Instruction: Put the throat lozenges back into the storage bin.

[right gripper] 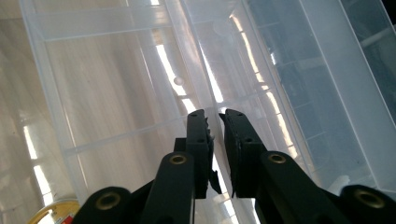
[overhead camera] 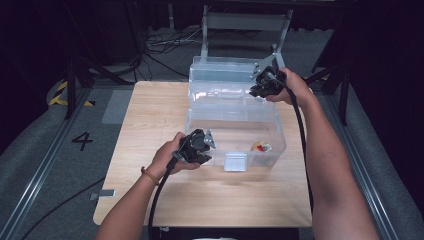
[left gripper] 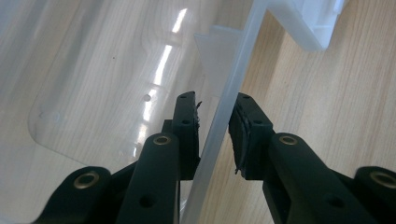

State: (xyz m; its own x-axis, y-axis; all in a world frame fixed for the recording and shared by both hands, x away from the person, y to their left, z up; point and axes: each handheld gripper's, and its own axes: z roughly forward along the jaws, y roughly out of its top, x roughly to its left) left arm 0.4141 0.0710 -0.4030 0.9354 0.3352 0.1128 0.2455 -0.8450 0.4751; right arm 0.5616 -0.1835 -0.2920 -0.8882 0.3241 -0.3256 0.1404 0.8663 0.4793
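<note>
One clear plastic storage box [overhead camera: 235, 132] sits on the wooden table [overhead camera: 150, 125], toward its right half, with its long axis running across the table from left to right and its open top facing up. Its one lid [overhead camera: 225, 75] is swung back behind it, standing up from the far rim and leaning away.

At the box's near left corner, the left gripper [overhead camera: 206, 148] has its two jaws set astride the front wall, one inside the box and one outside. In the left gripper view [left gripper: 215, 133] the thin wall runs up between the pads; the jaws are narrowed to a slim gap and clamp that rim. A white latch [overhead camera: 235, 161] is on the front wall just right of this gripper.

Inside the box, near its front right corner, lies one small round yellow-and-red object [overhead camera: 261, 146].

At the box's far right corner, the right gripper [overhead camera: 254, 91] has its jaws nearly together, pinching the lid's edge [right gripper: 215, 135].
</note>
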